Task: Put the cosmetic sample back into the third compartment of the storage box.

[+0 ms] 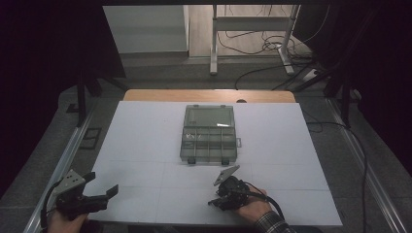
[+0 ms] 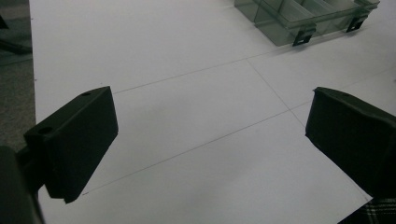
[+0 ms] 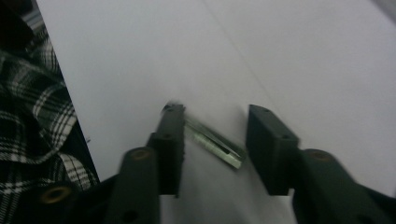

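A clear plastic organizer box (image 1: 209, 138) lies open at mid-table, lid back, its compartments facing up; its near corner and latches show in the left gripper view (image 2: 299, 21). My right gripper (image 1: 216, 198) is low over the white table near the front edge. Between its jaws (image 3: 215, 122) lies a small clear greenish strip (image 3: 212, 140) flat on the table. The left jaw touches one end of the strip; a small gap separates the right jaw from the other end. My left gripper (image 1: 103, 183) rests at the front left, jaws wide open (image 2: 210, 126) over bare table.
The white table top (image 1: 145, 145) carries thin pencil grid lines. A plaid sleeve (image 3: 28, 93) sits close behind the right gripper at the table's front edge. A wooden strip (image 1: 209, 95) borders the far side, with desk legs and cables on the floor beyond.
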`<state>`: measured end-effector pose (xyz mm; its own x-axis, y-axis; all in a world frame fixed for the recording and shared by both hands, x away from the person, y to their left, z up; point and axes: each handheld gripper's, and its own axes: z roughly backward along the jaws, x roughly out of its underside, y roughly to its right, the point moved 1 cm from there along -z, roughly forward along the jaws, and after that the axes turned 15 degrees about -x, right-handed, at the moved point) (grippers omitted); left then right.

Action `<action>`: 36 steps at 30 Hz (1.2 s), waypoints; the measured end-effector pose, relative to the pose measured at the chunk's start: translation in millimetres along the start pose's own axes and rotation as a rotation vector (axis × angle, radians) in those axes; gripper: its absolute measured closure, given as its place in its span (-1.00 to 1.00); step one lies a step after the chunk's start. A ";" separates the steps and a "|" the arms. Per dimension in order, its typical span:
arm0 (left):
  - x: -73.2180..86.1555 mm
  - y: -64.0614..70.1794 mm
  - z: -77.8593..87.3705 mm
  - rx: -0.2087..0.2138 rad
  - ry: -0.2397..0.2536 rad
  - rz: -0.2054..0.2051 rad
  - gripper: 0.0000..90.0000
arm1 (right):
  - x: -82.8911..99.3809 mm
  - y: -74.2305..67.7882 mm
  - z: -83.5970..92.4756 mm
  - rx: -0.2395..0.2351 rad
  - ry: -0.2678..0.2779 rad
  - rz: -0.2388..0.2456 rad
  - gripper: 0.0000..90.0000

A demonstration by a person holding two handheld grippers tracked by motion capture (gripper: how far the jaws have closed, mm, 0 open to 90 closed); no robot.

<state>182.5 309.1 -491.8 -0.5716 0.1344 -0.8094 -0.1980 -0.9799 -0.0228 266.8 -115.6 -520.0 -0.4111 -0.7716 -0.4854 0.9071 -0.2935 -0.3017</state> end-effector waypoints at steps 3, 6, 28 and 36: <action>0.0 -0.2 0.0 0.001 0.000 0.001 -0.94 | 0.4 -1.5 -0.2 0.043 -0.014 0.036 0.77; 0.0 -0.2 0.0 0.002 0.000 0.001 -0.94 | 0.4 -1.3 0.3 0.037 -0.012 0.019 0.79; -0.2 0.3 -0.5 0.001 -0.005 -0.005 -0.93 | -3.5 0.8 15.1 0.041 0.058 0.005 0.80; -0.4 0.6 -0.5 -0.001 -0.007 -0.007 -0.93 | -7.2 11.1 27.7 0.039 0.119 -0.029 0.80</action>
<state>183.1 308.4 -491.8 -0.5758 0.1420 -0.8051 -0.2010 -0.9792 -0.0290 282.3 -128.9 -497.2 -0.4431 -0.6908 -0.5714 0.8964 -0.3383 -0.2862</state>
